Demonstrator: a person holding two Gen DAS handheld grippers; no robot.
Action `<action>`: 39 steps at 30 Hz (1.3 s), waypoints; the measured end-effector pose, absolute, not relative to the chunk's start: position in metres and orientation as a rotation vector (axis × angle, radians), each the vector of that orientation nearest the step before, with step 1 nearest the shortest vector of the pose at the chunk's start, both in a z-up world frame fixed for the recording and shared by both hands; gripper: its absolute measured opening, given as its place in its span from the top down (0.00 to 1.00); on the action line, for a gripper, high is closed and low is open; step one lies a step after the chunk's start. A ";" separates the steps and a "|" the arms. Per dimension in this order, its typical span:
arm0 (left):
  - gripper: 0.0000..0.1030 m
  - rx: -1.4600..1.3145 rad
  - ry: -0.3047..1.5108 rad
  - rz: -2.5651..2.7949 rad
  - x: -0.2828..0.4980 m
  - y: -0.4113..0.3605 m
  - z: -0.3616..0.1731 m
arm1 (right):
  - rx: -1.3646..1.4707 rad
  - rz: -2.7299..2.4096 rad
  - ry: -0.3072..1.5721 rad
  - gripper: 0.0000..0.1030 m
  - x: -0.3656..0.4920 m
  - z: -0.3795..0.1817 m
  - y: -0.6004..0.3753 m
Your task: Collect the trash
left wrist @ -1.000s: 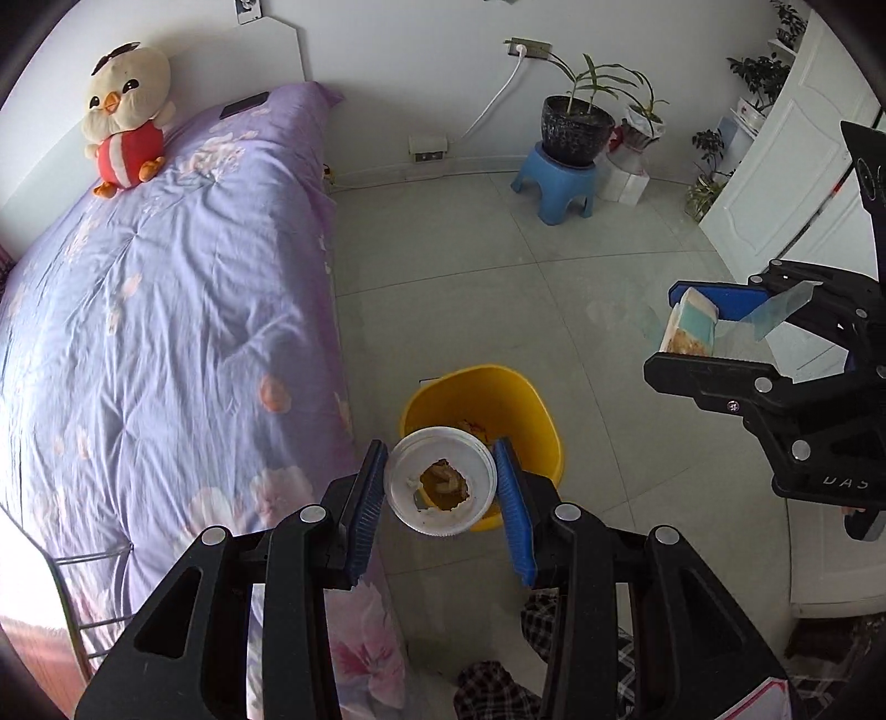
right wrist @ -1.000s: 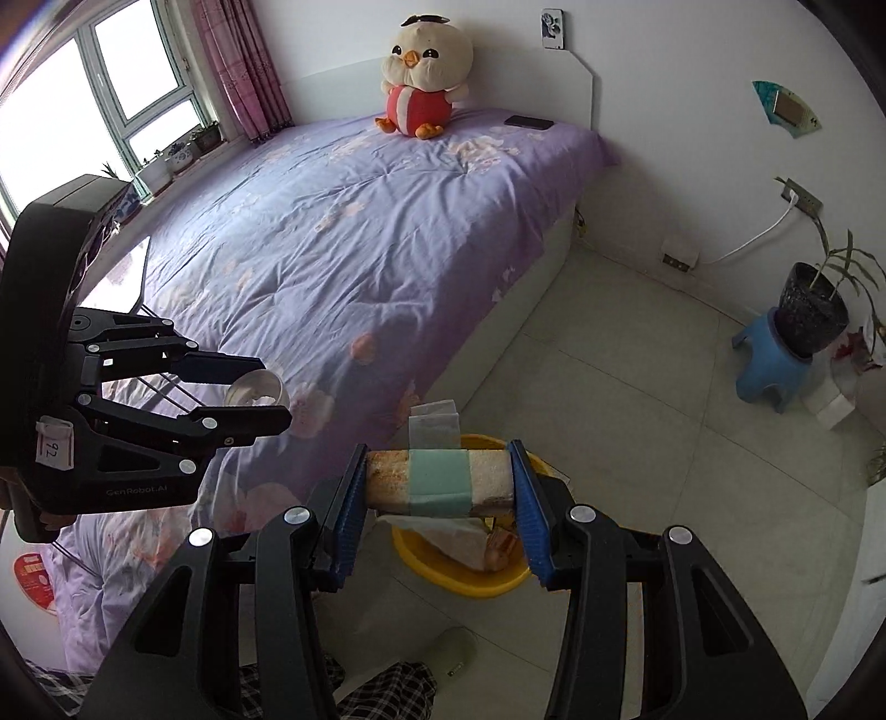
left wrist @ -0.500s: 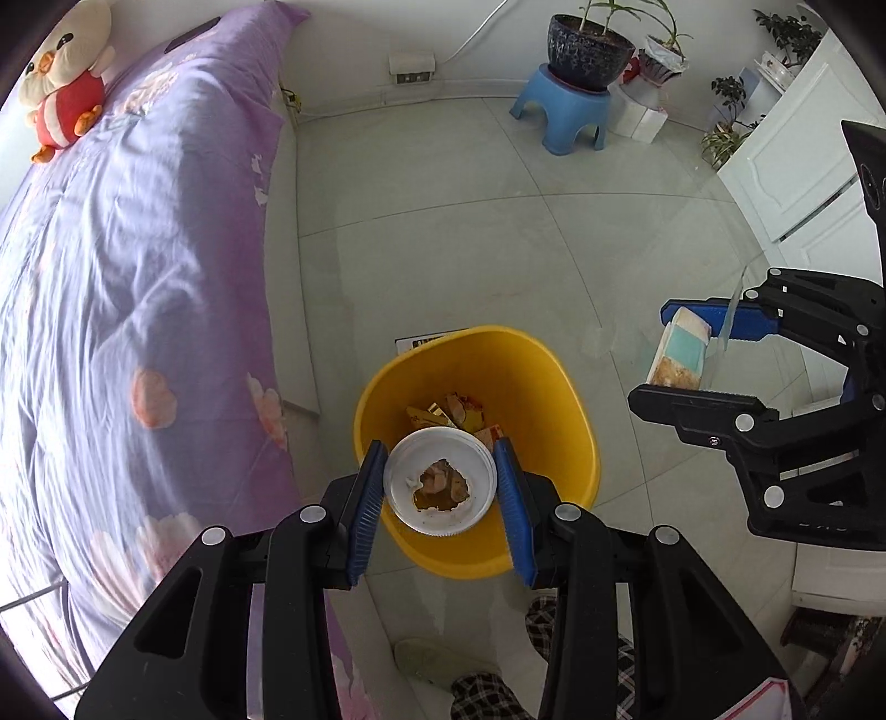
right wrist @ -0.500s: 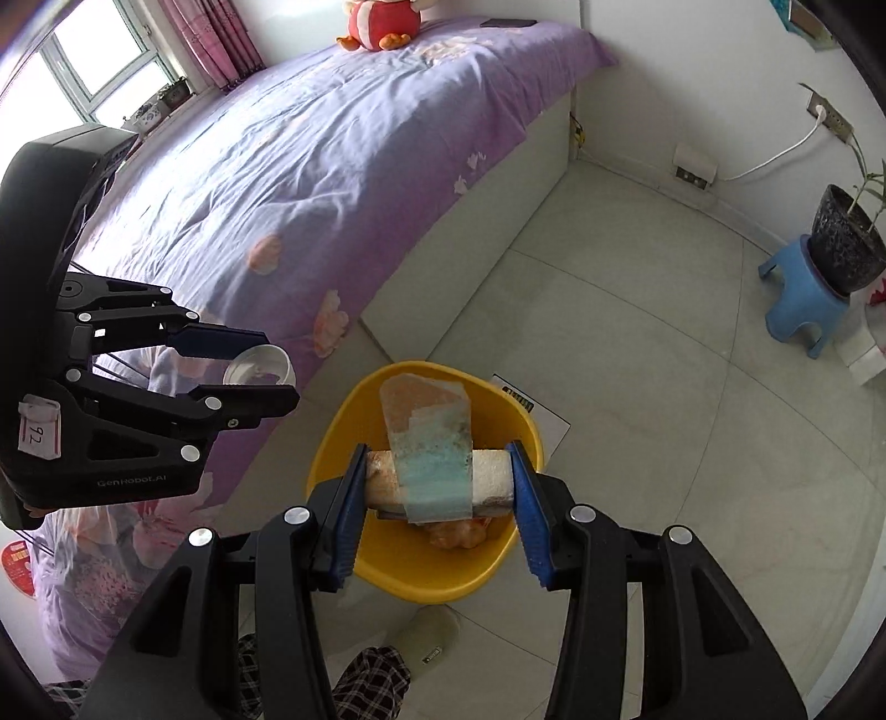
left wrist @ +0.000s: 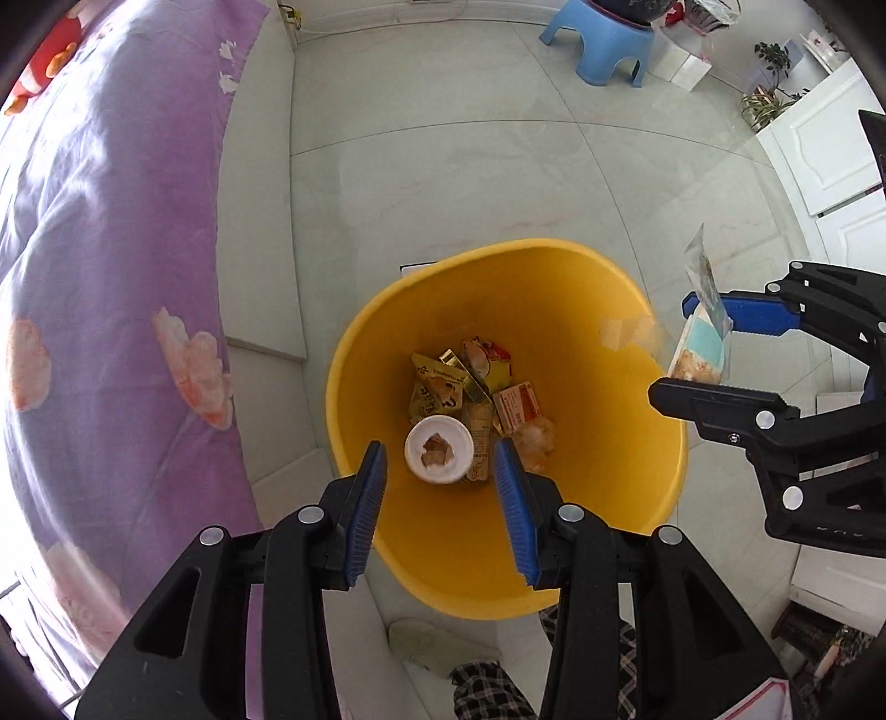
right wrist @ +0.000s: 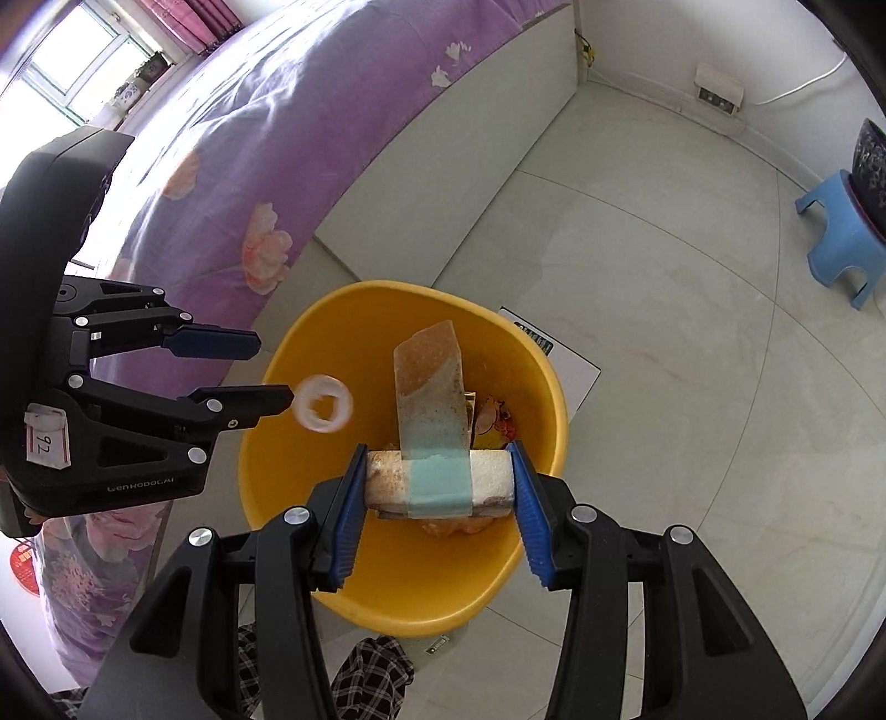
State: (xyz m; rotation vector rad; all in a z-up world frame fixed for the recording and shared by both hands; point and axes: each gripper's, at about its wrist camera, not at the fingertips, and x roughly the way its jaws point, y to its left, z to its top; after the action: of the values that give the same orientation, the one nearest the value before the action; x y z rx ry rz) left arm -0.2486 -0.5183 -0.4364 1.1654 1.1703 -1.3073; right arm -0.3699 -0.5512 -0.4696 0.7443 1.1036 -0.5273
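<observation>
Left wrist view shows your left gripper point(left wrist: 440, 471) poised over the round yellow plastic bin point(left wrist: 653, 487), its blue-padded jaws spread wider than the small white round cup point(left wrist: 438, 457) seen between them; neither pad touches the cup, which has brownish scraps inside and appears below the fingertips against the bin's interior. From the right wrist view the same cup point(right wrist: 323, 410) looks blurred, just off the tip of your left gripper's lower finger and above the bin's near rim, so whether it is in the air or lying on the bottom you cannot tell from these views. Your right gripper point(right wrist: 440, 487) is clamped on a white foam block wrapped in a pale green band point(right wrist: 437, 482), both blue pads pressed against its ends, with a loose flap of clear wrapper standing up from it. That block sits above the bin's opening in the right wrist view; from the left wrist view it point(left wrist: 699, 354) hangs just beside the bin's right rim. At the bottom of the bin lie yellow and red snack wrappers point(left wrist: 470, 382). A purple floral bedspread point(left wrist: 111, 249) runs along your left, and a blue plastic stool point(left wrist: 603, 44) stands well away on the pale tiled floor point(left wrist: 470, 183).
</observation>
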 end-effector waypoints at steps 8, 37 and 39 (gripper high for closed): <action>0.39 1.154 1.153 -1.288 -0.250 -0.522 -0.428 | 0.752 -0.543 1.108 0.38 -0.374 -0.473 -0.551; 0.13 0.857 1.063 -1.216 -0.226 -0.456 -0.283 | 0.768 -1.014 0.891 0.34 -0.402 -0.323 -0.478; 0.12 0.847 1.064 -1.216 -0.225 -0.452 -0.277 | 0.772 -1.021 0.889 0.34 -0.403 -0.317 -0.474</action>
State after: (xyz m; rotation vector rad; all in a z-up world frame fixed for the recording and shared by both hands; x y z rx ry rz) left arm -0.2251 -0.4517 -0.2769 0.8471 1.0637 -1.2155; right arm -0.4028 -0.4743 -0.3170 0.7722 0.8889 -1.0210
